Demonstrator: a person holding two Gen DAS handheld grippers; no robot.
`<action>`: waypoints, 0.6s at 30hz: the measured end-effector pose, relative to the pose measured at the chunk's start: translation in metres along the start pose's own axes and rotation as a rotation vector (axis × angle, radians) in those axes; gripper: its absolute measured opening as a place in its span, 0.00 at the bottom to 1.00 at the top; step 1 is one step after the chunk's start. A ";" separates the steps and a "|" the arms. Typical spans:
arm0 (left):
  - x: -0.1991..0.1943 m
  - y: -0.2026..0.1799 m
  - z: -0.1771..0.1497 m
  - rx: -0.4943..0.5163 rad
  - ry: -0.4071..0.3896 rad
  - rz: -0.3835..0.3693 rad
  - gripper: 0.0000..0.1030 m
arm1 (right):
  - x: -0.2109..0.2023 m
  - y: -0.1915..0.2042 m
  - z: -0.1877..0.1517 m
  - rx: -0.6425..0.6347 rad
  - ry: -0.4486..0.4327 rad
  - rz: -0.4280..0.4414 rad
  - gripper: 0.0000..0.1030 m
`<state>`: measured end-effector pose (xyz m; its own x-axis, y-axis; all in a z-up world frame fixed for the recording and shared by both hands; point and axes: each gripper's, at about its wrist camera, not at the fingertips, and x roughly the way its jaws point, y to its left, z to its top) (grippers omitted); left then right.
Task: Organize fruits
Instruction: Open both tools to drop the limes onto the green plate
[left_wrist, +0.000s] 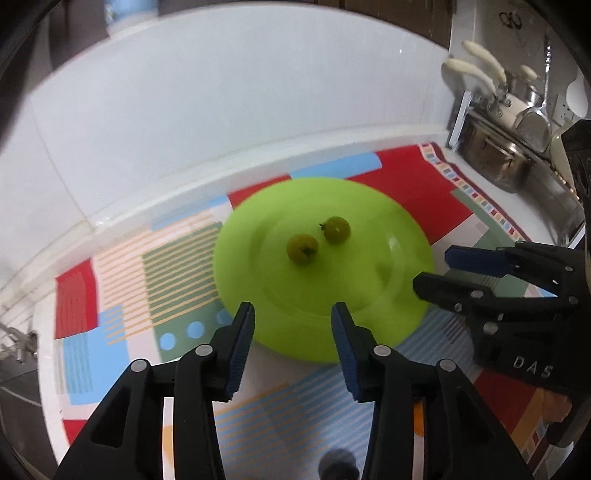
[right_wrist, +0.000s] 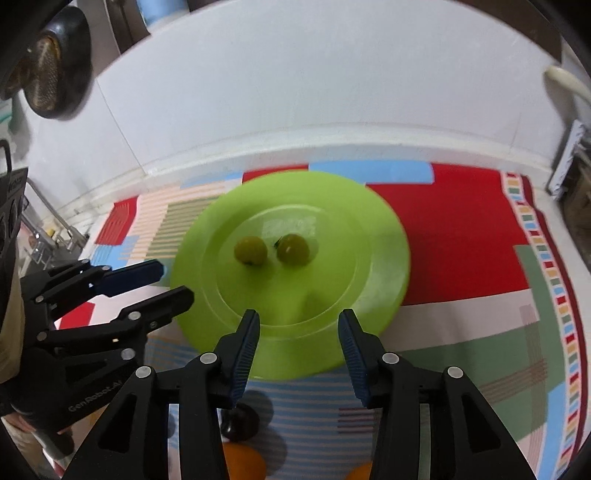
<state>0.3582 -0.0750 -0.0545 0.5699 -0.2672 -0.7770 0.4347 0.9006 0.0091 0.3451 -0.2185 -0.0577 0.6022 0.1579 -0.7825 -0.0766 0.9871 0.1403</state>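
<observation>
1. Plate (left_wrist: 369, 325), lime green, round; rests flat on the patterned cloth (left_wrist: 424, 177) that covers the desk (left_wrist: 517, 199).
2. Left green fruit (left_wrist: 302, 249), small and round, dark stem; lies in the plate's well, just at 8 o'clock of its twin, not touching it.
3. Right green fruit (left_wrist: 336, 229), same kind; near the plate's centre, stem turned toward 9 o'clock.
4. Left hand-held gripper (left_wrist: 293, 314), black with blue pads; jaws apart and empty, poised over the plate's 6 o'clock rim, well short of both fruits.
5. Right hand-held gripper (right_wrist: 299, 321), same make; jaws apart, nothing between them, over the near rim in its own view. Seen from the left wrist it reaches in at 3 o'clock of the plate.
6. Dark round fruit (right_wrist: 240, 421), on the cloth below the right gripper, off the plate.
7. Orange fruit (right_wrist: 243, 461), at 6 o'clock of the dark one, partly hidden.
8. Steel pots (left_wrist: 495, 162), at the desk's 2 o'clock end.
</observation>
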 end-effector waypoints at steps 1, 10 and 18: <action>-0.006 -0.001 -0.001 -0.001 -0.010 0.001 0.44 | -0.007 0.001 -0.001 0.000 -0.017 -0.005 0.44; -0.082 -0.013 -0.019 -0.020 -0.142 -0.007 0.60 | -0.076 0.016 -0.018 -0.008 -0.104 0.006 0.44; -0.134 -0.036 -0.045 0.011 -0.230 0.007 0.71 | -0.129 0.023 -0.042 -0.026 -0.169 0.003 0.51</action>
<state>0.2343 -0.0560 0.0212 0.7166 -0.3330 -0.6129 0.4366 0.8994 0.0219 0.2320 -0.2150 0.0215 0.7266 0.1568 -0.6689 -0.0979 0.9873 0.1251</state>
